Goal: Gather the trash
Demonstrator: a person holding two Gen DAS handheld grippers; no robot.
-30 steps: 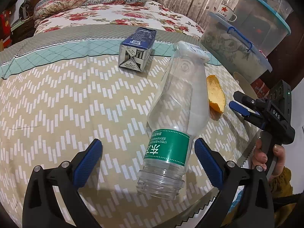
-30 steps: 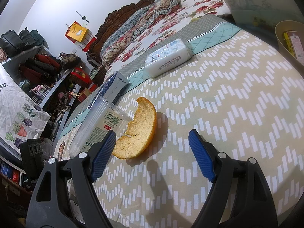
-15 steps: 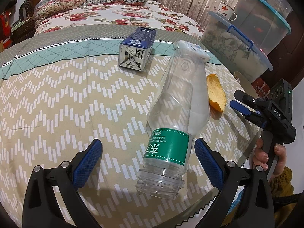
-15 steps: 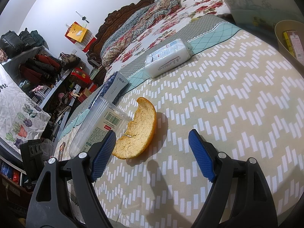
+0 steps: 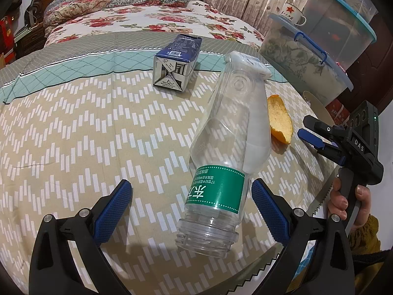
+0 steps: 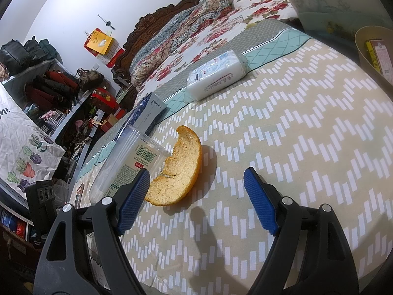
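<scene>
Clear plastic bottle with green label [image 5: 221,157] lies on beige zigzag-patterned bed cover [image 5: 73,135], mouth toward camera, between spread pads of left claw [image 5: 191,211], untouched. Curved orange peel [image 6: 179,169] just beside bottle, ahead of right claw [image 6: 196,199], also spread, empty. Blue-white carton [image 5: 176,61] farther back.

Bright, sharp fisheye views; dark curved corners, soft shadows

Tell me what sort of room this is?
A bedroom, most likely: a carved wooden headboard, a floral quilt over the bed, and shelves stacked with bags and clothes along the wall.
</scene>
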